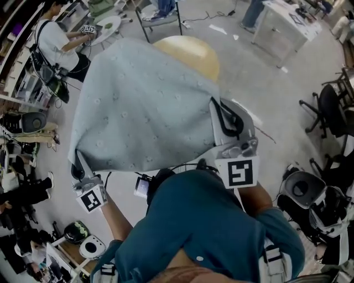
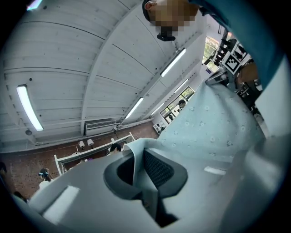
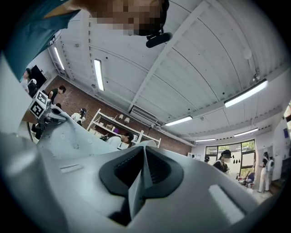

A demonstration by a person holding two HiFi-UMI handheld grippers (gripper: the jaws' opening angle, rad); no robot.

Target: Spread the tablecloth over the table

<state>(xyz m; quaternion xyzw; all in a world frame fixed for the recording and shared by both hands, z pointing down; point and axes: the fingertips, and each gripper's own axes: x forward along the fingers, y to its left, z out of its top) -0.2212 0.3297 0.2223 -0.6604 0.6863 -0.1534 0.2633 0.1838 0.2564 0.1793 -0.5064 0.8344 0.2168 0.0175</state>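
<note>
A pale blue-grey tablecloth (image 1: 144,110) with a small flower pattern hangs stretched in the air between my two grippers. It hides most of the round yellowish table (image 1: 192,51) below it. My left gripper (image 1: 78,168) is shut on the cloth's near left corner, and my right gripper (image 1: 216,106) is shut on its right corner. Both point up at the ceiling. In the left gripper view a fold of cloth (image 2: 213,127) is pinched in the left gripper (image 2: 141,175). In the right gripper view the right gripper (image 3: 143,177) pinches a thin cloth edge (image 3: 68,136).
Another person (image 1: 55,41) stands at the far left by a small round table (image 1: 105,26). A chair (image 1: 160,16) and a white table (image 1: 285,25) stand beyond my table. Office chairs (image 1: 326,110) line the right side, with shelves and gear (image 1: 25,127) on the left.
</note>
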